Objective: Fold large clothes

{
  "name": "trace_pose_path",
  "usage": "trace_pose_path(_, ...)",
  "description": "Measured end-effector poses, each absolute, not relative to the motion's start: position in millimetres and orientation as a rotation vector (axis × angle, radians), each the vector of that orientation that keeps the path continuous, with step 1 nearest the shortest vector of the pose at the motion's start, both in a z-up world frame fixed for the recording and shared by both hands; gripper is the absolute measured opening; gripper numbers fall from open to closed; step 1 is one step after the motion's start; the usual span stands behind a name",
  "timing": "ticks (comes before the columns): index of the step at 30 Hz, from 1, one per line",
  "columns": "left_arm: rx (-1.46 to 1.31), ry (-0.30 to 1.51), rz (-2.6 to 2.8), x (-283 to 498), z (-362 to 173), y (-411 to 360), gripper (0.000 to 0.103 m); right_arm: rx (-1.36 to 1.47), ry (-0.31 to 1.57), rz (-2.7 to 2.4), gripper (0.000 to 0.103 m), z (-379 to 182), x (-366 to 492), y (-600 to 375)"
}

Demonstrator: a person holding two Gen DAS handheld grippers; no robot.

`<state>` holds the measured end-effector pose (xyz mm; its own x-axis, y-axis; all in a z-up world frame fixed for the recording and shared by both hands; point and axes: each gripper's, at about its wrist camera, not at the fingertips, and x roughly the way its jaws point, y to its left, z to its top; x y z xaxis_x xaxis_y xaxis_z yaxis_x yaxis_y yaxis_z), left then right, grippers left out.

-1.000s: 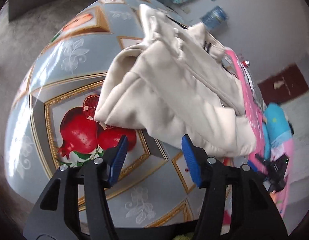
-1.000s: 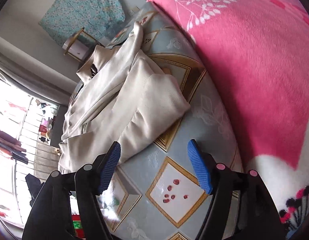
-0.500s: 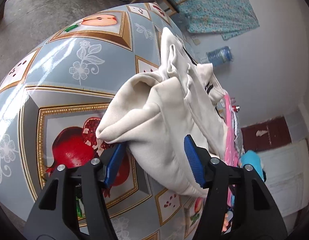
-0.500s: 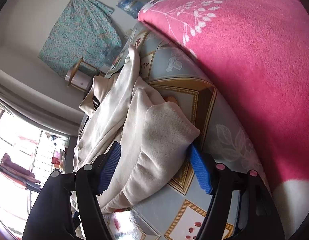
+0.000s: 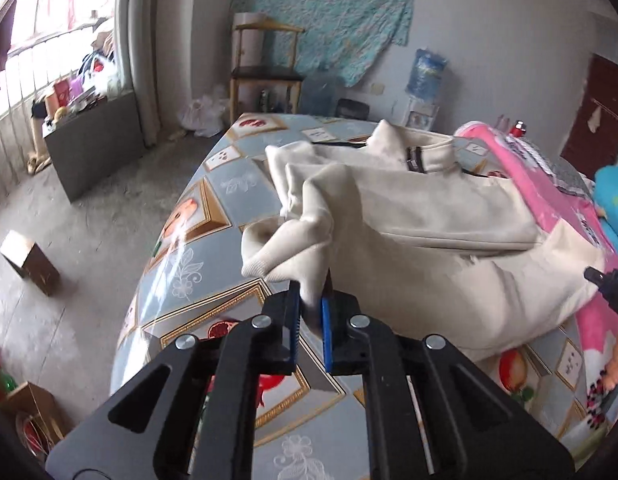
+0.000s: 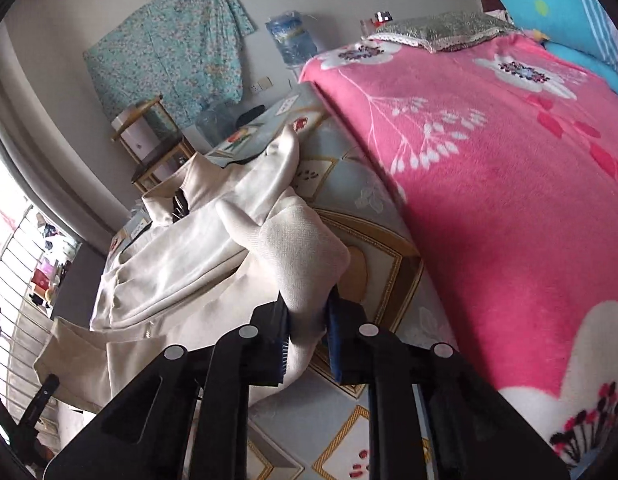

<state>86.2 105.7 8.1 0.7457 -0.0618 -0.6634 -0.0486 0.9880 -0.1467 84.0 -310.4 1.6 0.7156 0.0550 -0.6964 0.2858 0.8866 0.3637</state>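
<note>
A cream jacket (image 5: 421,216) with a stand collar lies bunched on a table covered by a grey-blue fruit-print cloth (image 5: 213,200). My left gripper (image 5: 310,312) is shut on a bunched sleeve end at the jacket's near left edge and holds it raised off the cloth. My right gripper (image 6: 308,332) is shut on the jacket's (image 6: 181,256) other sleeve cuff, lifted just above the table. The right gripper's tip shows at the far right of the left wrist view (image 5: 609,284).
A pink flowered blanket (image 6: 509,184) lies along the table's right side, with a blue plush toy (image 6: 561,16) beyond it. A wooden chair (image 5: 265,76) and a water bottle (image 5: 427,70) stand past the table's far end. A cardboard box (image 5: 29,262) sits on the floor at left.
Both grippers were open and apart from the jacket; they moved in around a sleeve end each, closed on it and lifted. The left view swung up toward the room.
</note>
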Motion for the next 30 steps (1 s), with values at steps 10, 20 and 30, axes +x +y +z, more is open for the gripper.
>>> trace_pose_path(10,-0.291,0.872,-0.089,18.6,2.2,137.8,0.008,0.577,0.857,-0.079,0.012,-5.9,11.8,-331.2)
trace_pose_path(20,-0.345,0.957,-0.037,9.8,-36.8,176.8,0.031,0.537,1.001,-0.138,0.051,-14.3,-2.0,-366.9)
trace_pose_path(30,-0.148,0.966,-0.263,44.6,-15.3,116.1,0.056,0.256,1.093,0.295,0.058,-0.4,61.0,-213.3)
